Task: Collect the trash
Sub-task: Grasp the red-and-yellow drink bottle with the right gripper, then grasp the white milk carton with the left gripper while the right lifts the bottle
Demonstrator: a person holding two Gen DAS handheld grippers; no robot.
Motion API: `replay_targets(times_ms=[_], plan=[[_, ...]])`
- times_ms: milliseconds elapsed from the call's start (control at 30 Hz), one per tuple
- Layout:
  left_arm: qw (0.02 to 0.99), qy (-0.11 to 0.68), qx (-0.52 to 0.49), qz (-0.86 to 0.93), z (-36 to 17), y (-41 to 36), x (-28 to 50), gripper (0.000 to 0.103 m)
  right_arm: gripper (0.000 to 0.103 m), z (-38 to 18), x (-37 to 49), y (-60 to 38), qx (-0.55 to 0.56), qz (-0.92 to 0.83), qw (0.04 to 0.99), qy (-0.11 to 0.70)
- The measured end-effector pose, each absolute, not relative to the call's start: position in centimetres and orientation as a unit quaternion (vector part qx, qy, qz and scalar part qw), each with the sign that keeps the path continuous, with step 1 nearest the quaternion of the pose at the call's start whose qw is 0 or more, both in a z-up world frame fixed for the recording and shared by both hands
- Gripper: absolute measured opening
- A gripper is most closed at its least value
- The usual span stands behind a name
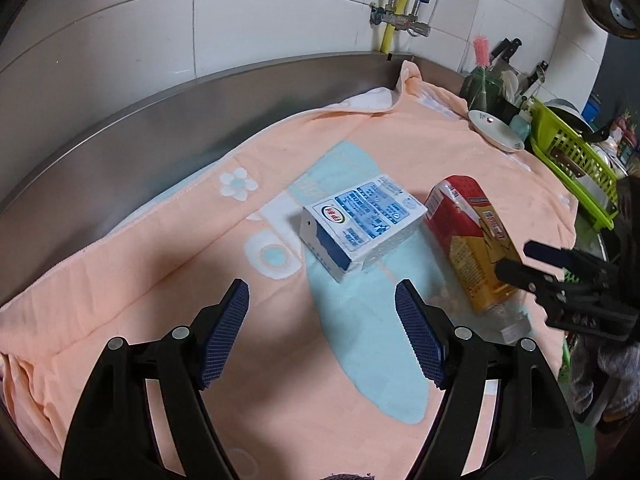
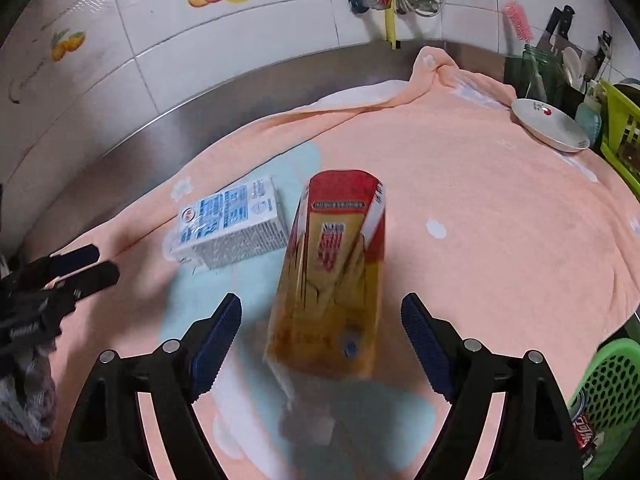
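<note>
Right gripper point(image 2: 321, 338): we've got the jaws spread wide, straddling the neck end of the bottle, touching nothing.
Left gripper point(image 1: 322, 328): released too, jaws apart, hovering over the towel just short of the carton.
Bottle point(image 2: 332, 272): lying on its side toward the right edge of the towel, yellow-and-red label wrapped round clear plastic; its near end is blurred in our right wrist view, so we can't be sure of a cap.
Bottle handling: we reckon it's light, rounded and a bit slick, likely to roll or buckle; best to pinch across the labelled body, where the film gives some grip.
Milk carton point(image 1: 362, 222): flat on the towel's middle, just beside the bottle, blue-and-white coated card, boxy with crisp edges.
Carton handling: probably empty and light, stiff at the edges but crushable on its faces; we'd take it across the narrow sides.
Towel point(image 1: 120, 280): peach terry, soft, rumpled at the far edge, pale blue patch and flower motifs.
Green basket point(image 2: 612, 384): perforated plastic off the towel's right corner, a red can inside.
Plate point(image 1: 496, 130): white ceramic, far right corner.
</note>
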State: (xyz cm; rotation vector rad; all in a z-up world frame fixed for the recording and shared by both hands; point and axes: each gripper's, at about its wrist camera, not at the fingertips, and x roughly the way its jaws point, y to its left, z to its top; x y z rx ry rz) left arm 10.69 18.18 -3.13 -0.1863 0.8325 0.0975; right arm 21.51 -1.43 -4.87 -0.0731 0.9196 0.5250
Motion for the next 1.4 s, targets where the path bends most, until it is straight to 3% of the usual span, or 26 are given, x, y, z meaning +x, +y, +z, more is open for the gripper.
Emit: replay_targets(times_ms=[367,500,600,800,900,1100,1400], plan=[[0.910,0.409,-0.056,0.037,-3.9,18.0,13.0,0.075,0.079,-7.4,24.8,0.2,-0.047,0.233,0.846,0.478],[0.910,0.412,-0.037,0.027,-4.1,17.5,14.3,0.075,0.069,-7.9,25.4,0.1,-0.050,0.229,0.844,0.483],[0.907,0.419,-0.021,0.014,-4.3,16.9,15.4,0.075,0.067,-8.0,25.4,-0.1,-0.047,0.235,0.842,0.484],[0.908,0.419,0.014,-0.002,-4.3,16.0,17.5,0.080,0.066,-7.3,24.6,-0.7,-0.045,0.250,0.844,0.473],[0.904,0.427,0.026,-0.024,-4.4,15.5,18.7,0.088,0.066,-6.8,24.2,-1.2,-0.040,0.258,0.843,0.470],[0.894,0.437,0.097,-0.029,-5.4,13.8,20.8,0.088,0.066,-6.2,23.2,-2.4,-0.020,0.273,0.840,0.470],[0.885,0.449,0.113,-0.054,-6.7,13.8,22.8,0.088,0.066,-5.2,21.5,-6.1,0.016,0.279,0.838,0.469]])
